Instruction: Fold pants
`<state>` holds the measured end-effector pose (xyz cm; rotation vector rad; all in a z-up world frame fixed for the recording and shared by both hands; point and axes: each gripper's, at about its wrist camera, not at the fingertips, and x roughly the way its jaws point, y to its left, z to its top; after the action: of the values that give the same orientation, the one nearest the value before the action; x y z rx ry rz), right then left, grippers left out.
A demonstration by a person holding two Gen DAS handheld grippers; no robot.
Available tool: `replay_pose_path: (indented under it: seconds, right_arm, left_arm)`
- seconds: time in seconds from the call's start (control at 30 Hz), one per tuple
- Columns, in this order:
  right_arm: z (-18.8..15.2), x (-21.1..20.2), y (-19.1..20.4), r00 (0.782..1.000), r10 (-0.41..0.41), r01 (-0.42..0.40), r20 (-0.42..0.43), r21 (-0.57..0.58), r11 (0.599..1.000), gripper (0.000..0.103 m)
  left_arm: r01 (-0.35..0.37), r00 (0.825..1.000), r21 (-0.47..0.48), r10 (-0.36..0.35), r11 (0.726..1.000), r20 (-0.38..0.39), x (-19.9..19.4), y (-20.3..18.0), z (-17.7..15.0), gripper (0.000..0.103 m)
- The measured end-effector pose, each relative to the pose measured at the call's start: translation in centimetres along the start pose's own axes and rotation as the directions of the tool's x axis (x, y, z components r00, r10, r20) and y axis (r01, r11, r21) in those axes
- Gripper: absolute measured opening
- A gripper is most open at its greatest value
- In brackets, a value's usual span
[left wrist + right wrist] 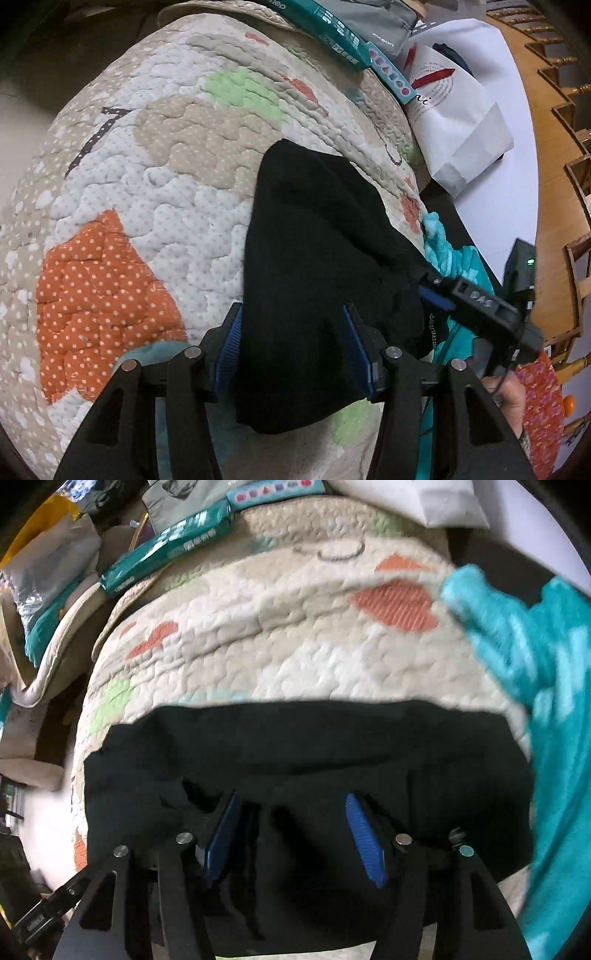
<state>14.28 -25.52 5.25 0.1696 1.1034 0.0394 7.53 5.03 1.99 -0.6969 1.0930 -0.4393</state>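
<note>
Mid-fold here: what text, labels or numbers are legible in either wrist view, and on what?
"PYGON", roughly; small and uncertain: grey pouch.
Big dark "7": patterned quilt under the black pants.
Coloured block letters: teal box end, too blurred to read.
White print along the teal box side: unreadable.
Cursive script with red marks: white paper bag, too small.
Embossed characters: right gripper body, unclear.

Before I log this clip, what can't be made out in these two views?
- Black pants: near end, left wrist view, hidden behind the left gripper.
- Pants' folds, right wrist view: black and blurred; waistband and legs indistinguishable.
- Right gripper: whether it pinches cloth, unclear.
- Teal cloth: motion-blurred, cut by frame edge.
</note>
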Motion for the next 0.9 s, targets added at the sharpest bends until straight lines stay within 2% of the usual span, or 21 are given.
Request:
replay_pose_path:
  seconds: [0.1, 0.2, 0.27, 0.3, 0.37, 0.4, 0.43, 0.47, 0.53, 0.57, 0.63, 0.67, 0.7, 0.73, 0.77, 0.83, 0.9]
  right_arm:
    - [-0.8, -0.9, 2.0, 0.993, 0.118, -0.119, -0.018, -0.066, 0.991, 0.065]
    - [-2.7, -0.6, 4.9, 0.989, 0.137, -0.145, -0.061, -0.158, 0.977, 0.064]
    - [-4.4, 0.9, 5.9, 0.99, 0.062, -0.087, -0.123, -0.216, 0.973, 0.046]
    - [-4.9, 1.3, 5.7, 0.99, 0.025, -0.055, -0.141, -0.216, 0.975, 0.03]
    - [-5.2, 1.3, 4.2, 0.989, 0.043, -0.064, -0.139, -0.144, 0.988, 0.032]
    - [-5.0, 1.1, 3.4, 0.99, 0.034, -0.048, -0.139, -0.098, 0.994, 0.044]
    - [-4.8, 0.8, 2.8, 0.991, 0.017, -0.026, -0.135, -0.063, 0.998, 0.05]
    - [-4.4, 0.2, 2.5, 0.993, -0.017, 0.012, -0.12, -0.043, 0.999, 0.05]
    - [-3.4, -0.8, 3.5, 0.995, -0.071, 0.065, -0.07, -0.089, 0.994, 0.054]
    - [-2.5, -1.4, 5.0, 0.998, -0.055, 0.049, -0.04, -0.141, 0.989, 0.054]
    - [-1.0, -1.7, 8.1, 0.999, 0.02, -0.029, -0.046, -0.212, 0.977, 0.057]
    - [0.0, -1.4, 9.9, 0.994, 0.08, -0.096, -0.074, -0.251, 0.963, 0.061]
    - [1.0, -0.8, 12.0, 0.983, 0.139, -0.168, -0.117, -0.291, 0.942, 0.07]
    - [1.8, -0.2, 13.5, 0.977, 0.162, -0.199, -0.139, -0.316, 0.928, 0.073]
    - [2.6, 0.9, 15.4, 0.973, 0.161, -0.21, -0.166, -0.347, 0.914, 0.073]
    - [4.0, 3.6, 18.5, 0.97, 0.107, -0.188, -0.219, -0.397, 0.898, 0.073]
    - [4.2, 5.7, 20.1, 0.962, 0.062, -0.171, -0.265, -0.413, 0.895, 0.073]
  left_arm:
    - [0.013, 1.0, -0.023, -0.013, 1.0, -0.001, 0.1, 0.2, 0.1, 0.052]
    - [0.025, 1.0, -0.041, -0.026, 0.999, -0.001, 0.1, 0.4, 0.1, 0.052]
    - [0.025, 1.0, -0.04, -0.025, 0.999, -0.001, 0.0, 0.5, 0.0, 0.052]
    - [0.022, 1.0, -0.036, -0.022, 0.999, 0.0, 0.0, 0.4, 0.0, 0.052]
    - [0.015, 1.0, -0.026, -0.015, 1.0, 0.001, -0.1, 0.3, -0.3, 0.052]
    - [0.012, 1.0, -0.019, -0.012, 1.0, 0.002, -0.1, 0.2, -0.4, 0.052]
    - [0.008, 1.0, -0.014, -0.008, 1.0, 0.002, -0.1, 0.1, -0.5, 0.052]
    - [0.004, 1.0, -0.009, -0.004, 1.0, 0.003, 0.0, 0.0, -0.7, 0.052]
    - [-0.012, 1.0, 0.004, 0.012, 1.0, 0.012, 0.1, -0.3, -1.1, 0.052]
    - [-0.02, 1.0, 0.012, 0.02, 1.0, 0.017, 0.2, -0.5, -1.2, 0.052]
    - [-0.024, 1.0, 0.02, 0.024, 0.999, 0.016, 0.4, -0.8, -1.5, 0.052]
    - [-0.025, 1.0, 0.015, 0.025, 1.0, 0.009, 0.6, -0.9, -1.6, 0.043]
    - [-0.035, 0.999, 0.013, 0.035, 0.999, 0.002, 0.8, -0.9, -1.6, 0.033]
    - [-0.056, 0.998, 0.01, 0.056, 0.998, -0.007, 1.0, -0.8, -1.7, 0.02]
    - [-0.057, 0.998, -0.004, 0.057, 0.998, -0.011, 1.1, -0.4, -1.7, 0.02]
    - [-0.042, 0.999, -0.032, 0.041, 0.999, -0.013, 1.0, 0.0, -1.6, 0.019]
    - [-0.033, 0.999, -0.052, 0.032, 0.998, -0.012, 1.0, 0.2, -1.5, 0.019]
